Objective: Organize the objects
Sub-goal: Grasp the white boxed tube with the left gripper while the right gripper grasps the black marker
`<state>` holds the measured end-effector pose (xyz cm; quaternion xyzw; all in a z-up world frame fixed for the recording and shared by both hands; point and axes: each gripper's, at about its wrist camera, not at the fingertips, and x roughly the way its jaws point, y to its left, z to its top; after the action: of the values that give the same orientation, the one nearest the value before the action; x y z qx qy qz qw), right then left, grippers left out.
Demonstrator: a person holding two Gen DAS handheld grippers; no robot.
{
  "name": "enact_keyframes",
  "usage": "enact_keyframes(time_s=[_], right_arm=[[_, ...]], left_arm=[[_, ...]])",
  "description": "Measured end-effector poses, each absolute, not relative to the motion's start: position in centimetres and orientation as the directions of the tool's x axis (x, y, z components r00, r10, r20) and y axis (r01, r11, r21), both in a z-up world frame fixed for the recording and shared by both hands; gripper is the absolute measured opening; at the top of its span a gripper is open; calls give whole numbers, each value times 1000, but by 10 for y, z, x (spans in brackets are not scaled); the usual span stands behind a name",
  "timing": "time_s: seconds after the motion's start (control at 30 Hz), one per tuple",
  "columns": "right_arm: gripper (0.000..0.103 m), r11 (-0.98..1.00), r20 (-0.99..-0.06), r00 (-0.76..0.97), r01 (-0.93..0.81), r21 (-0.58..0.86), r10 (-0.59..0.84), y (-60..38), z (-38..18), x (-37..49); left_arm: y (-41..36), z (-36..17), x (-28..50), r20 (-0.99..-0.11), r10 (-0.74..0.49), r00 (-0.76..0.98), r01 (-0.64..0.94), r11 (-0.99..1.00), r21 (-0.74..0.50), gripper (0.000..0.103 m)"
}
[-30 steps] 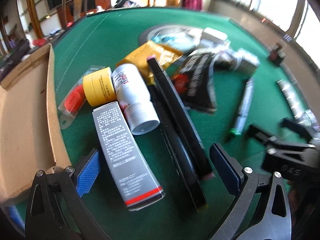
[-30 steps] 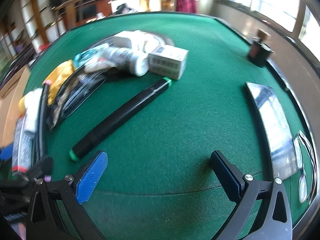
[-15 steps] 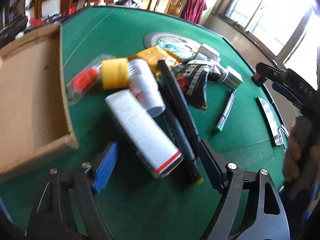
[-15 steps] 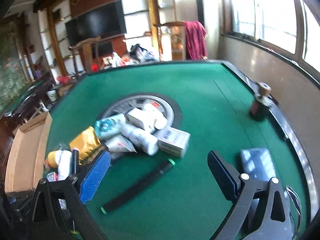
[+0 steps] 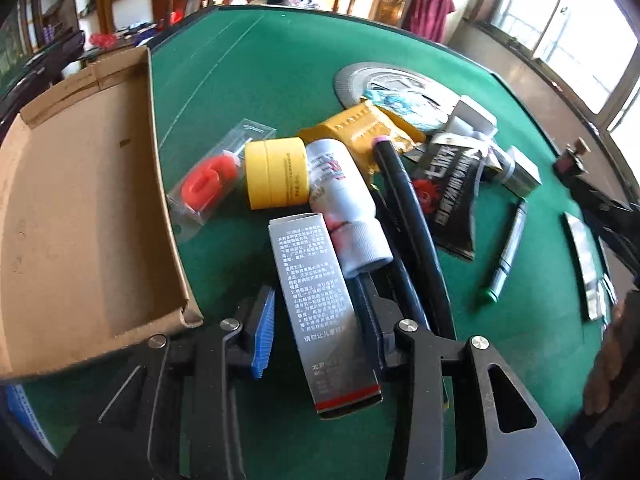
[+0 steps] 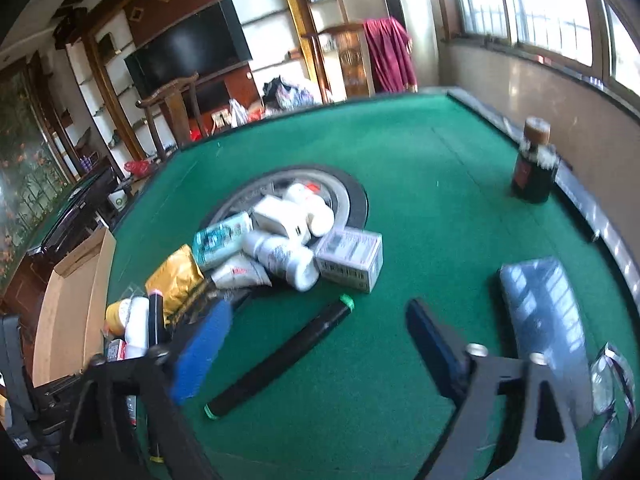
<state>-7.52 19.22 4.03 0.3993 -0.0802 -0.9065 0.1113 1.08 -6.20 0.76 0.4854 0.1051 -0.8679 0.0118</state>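
**Left jaws close around the grey carton; right jaws hang over bare felt**

Left wrist view: the left gripper (image 5: 316, 320) has its jaws closing on a long grey carton (image 5: 320, 304). The carton lies between the fingers; the right pad seems to touch it, the blue left pad (image 5: 264, 330) is still a little apart. The carton has printed text on its face and a red band near the close end. It lies on the green table (image 5: 260, 80), just beside one open cardboard box (image 5: 80, 200). Behind it are one yellow jar (image 5: 276, 172), one white bottle (image 5: 344, 200) and one green-tipped pen (image 5: 506, 248).

Right wrist view: the right gripper (image 6: 316, 344) is closing its wide jaws with nothing between them. On the felt I count one black tube (image 6: 280, 360), one small white box (image 6: 350, 258) and one dark bottle (image 6: 534, 164).
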Motion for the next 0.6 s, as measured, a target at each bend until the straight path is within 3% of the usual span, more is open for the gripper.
enact_keyframes(time_s=[0.03,0.13,0.33,0.43,0.6], right_arm=[[71,-961,-732,-626,127,246,-270,193,35,-78],[59,-949,-780,-547,102,299,-304,194,20,-83],[43,-957,-833,-476,84,277,-283,183,-1,-86],[40,-955,-831,-477,73,286,-285,179,-4,-87],[40,-983,-850,-495,119,142,-183,147,-2,-91]], left_arm=[[-62,7,13,-844,79,-531,117,-979,-166,33],[-61,6,22,-843,72,-534,95,-985,-145,33],[-57,7,25,-840,59,-539,81,-989,-122,33],[-53,7,25,-839,39,-542,73,-993,-94,33],[-47,5,25,-837,11,-547,67,-996,-57,33]])
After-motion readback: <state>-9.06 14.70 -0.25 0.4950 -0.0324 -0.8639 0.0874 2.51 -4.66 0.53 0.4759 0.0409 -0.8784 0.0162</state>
